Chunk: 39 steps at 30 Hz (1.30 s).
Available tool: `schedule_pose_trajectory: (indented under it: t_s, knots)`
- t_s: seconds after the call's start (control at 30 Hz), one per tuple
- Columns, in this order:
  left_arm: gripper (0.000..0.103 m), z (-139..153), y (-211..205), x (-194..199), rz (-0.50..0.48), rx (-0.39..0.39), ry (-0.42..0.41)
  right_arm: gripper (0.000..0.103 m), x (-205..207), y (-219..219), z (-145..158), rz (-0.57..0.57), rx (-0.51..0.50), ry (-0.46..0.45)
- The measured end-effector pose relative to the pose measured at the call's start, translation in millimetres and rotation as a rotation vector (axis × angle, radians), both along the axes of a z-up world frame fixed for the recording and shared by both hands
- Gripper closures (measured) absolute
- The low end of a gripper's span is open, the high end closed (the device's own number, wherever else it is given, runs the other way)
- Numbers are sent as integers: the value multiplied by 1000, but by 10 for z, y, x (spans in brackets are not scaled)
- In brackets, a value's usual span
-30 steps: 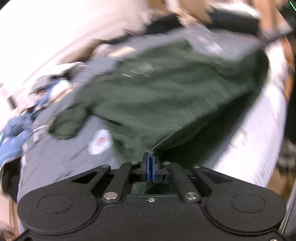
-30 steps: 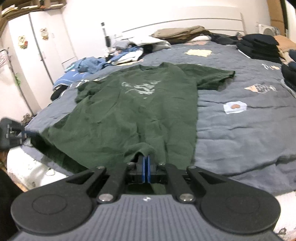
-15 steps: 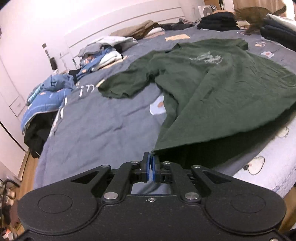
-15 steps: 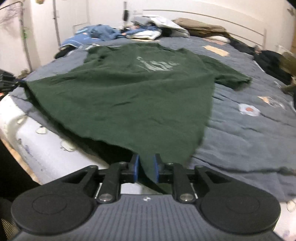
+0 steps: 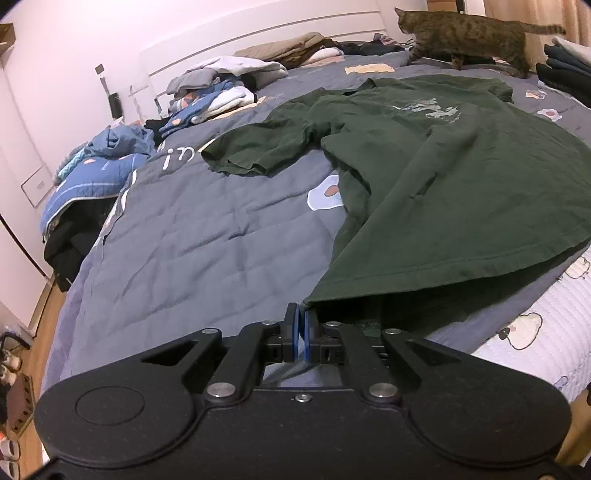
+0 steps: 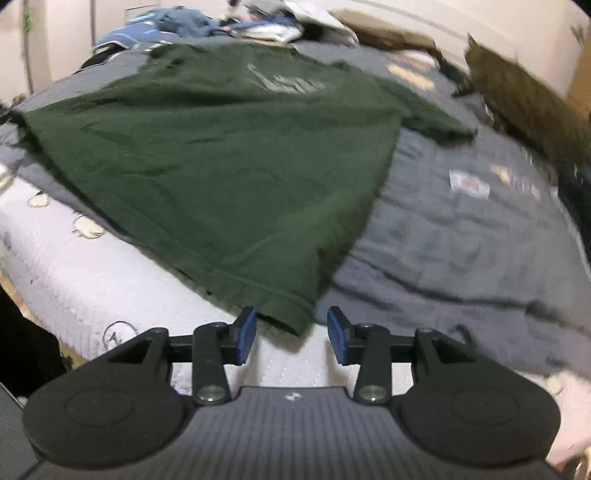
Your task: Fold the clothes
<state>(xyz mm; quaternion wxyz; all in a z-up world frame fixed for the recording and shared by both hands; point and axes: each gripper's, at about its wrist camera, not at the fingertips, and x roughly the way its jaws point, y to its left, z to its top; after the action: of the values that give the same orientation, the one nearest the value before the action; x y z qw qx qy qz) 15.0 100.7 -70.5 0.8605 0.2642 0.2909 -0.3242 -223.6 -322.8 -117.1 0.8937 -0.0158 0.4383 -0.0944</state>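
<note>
A dark green T-shirt point(image 5: 461, 177) with a pale chest print lies spread face up on the grey-blue quilt point(image 5: 207, 236). Its hem hangs over the bed's near edge. My left gripper point(image 5: 300, 326) is shut on the shirt's left hem corner, and the cloth runs taut from the blue pads. In the right wrist view the same T-shirt point(image 6: 221, 147) reaches down to my right gripper point(image 6: 291, 334). That gripper stands open, and the right hem corner lies loose just beyond and between its blue pads point(image 6: 245, 334).
A tabby cat point(image 5: 465, 35) walks on the bed's far right side. Heaps of clothes point(image 5: 221, 88) and a blue blanket point(image 5: 92, 166) sit at the head and left. Dark folded stacks point(image 5: 565, 70) stand at the right. The white mattress side point(image 6: 74, 251) shows below the hem.
My right gripper went from shut on the hem to open, and the right corner has dropped free. The left gripper stays shut on its corner. The cat has walked into view.
</note>
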Motion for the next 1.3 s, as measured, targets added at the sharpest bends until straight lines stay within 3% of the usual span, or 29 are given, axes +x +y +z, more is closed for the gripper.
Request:
schedule_pose_trajectory:
  t_s: [0.2,0.27,0.37,0.5,0.67,0.83,0.97,1.13,1.3]
  knots:
    - [100,-45,20,29,14,-3,14,65,116,116,-169,57,-102,19]
    - [100,-49,28,29,16,-6,14,80,133,71,-168,38,-60,3]
    - [100,-36,34,26,24,-19,20,90,135,22,-105,11,-24,-26]
    - [100,53,63,-52,10,-44,20,92,-63,-216,293,-79,132,-173]
    - [101,317,88,-299,-80,-91,19,93,-349,-560,865,-201,354,-378]
    - [102,606,-22,-577,-162,-148,-14,94,-536,-734,1328,-223,356,-470]
    - [102,825,-96,-769,-230,-205,-23,94,-710,-842,1557,-239,356,-509]
    - [102,1005,-128,-934,-280,-232,-25,94,-816,-897,1592,-236,348,-472]
    - [102,1014,-252,-630,-229,-222,-25,94,-605,-1139,1487,-265,372,-441]
